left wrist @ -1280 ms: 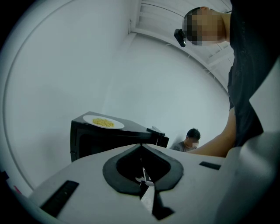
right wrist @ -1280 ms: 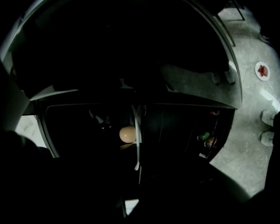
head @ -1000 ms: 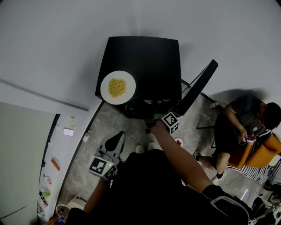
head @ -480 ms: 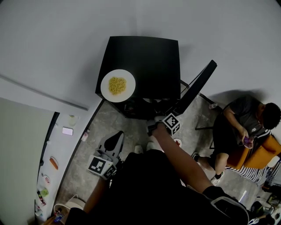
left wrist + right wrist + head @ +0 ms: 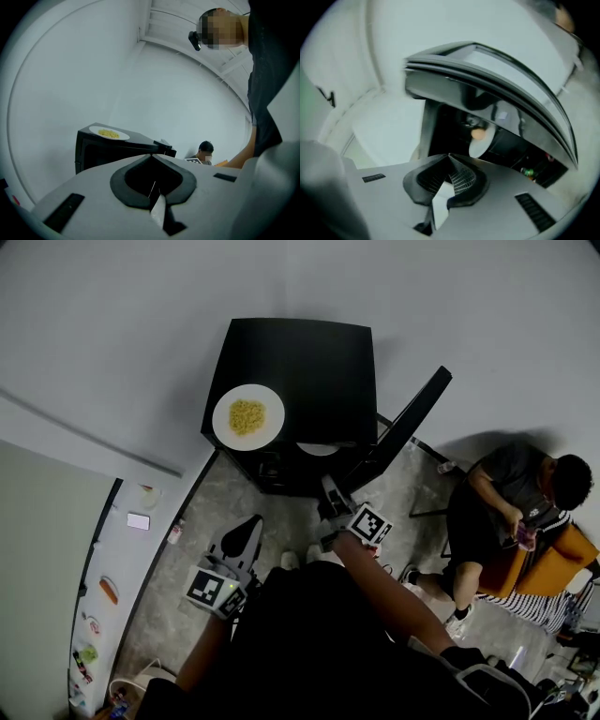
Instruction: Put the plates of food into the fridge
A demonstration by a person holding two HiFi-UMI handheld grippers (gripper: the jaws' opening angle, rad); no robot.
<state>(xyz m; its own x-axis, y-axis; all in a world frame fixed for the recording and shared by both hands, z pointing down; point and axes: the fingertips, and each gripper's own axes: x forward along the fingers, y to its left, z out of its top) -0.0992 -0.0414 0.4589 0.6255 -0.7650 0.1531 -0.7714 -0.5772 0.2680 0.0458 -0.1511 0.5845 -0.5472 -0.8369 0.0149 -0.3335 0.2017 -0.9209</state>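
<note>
Both of your tools were pressed together and empty. The plate of yellow food (image 5: 247, 416) sat on top of the black fridge (image 5: 319, 362), ahead of and above your left hand-held gripper (image 5: 249, 529). From your right hand-held gripper (image 5: 326, 491) it lay up and leftward. That gripper faced the open fridge, with a second plate (image 5: 482, 145) inside.

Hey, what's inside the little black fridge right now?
A white plate with something orange on it sits inside the fridge. The rest of the interior is too dark to tell.
</note>
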